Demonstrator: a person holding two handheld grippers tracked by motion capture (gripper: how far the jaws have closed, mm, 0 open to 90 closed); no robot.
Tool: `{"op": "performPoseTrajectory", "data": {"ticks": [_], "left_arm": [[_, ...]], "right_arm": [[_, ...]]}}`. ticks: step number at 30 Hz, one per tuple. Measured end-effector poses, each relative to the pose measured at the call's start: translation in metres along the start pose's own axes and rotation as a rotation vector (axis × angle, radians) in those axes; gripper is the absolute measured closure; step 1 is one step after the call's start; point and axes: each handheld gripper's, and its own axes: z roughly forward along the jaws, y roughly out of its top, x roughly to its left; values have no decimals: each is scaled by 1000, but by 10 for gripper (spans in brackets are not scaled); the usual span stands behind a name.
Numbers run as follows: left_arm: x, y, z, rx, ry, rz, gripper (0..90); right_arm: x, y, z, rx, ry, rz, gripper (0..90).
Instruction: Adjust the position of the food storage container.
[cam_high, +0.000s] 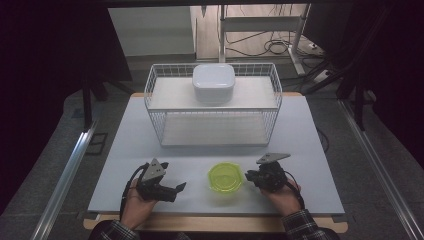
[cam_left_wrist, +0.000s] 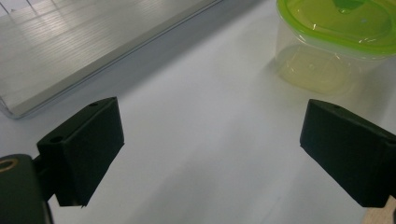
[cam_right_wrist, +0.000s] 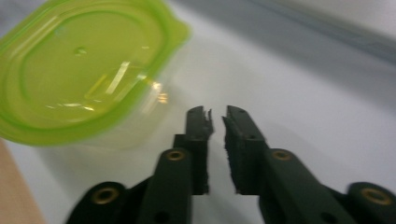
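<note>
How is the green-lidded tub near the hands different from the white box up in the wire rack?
The green-lidded tub has clear walls and a lime lid; the white box is plain opaque white. The tub sits on the table between the two grippers; the box sits on the wire rack's upper shelf. The tub looks smaller. Both are closed containers with rounded corners.
</note>
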Motion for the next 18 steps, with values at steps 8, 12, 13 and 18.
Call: {"op": "performPoseTrajectory", "data": {"ticks": [8,12,13,18], "left_arm": [[-6,-3,-3,27,17,29,53],[-8,-5,-5,29,16,29,53],[-8,-6,-4,30,15,29,53],[-9,-5,-3,38,16,38,53]], "right_arm": [[-8,-8,-19,-80,-52,3,347],[-9,-13,-23,-98,-45,20,282],[-9,-14,-24,-104,-43,20,271],[-7,-13,-26,-126,-31,11,226]]}}
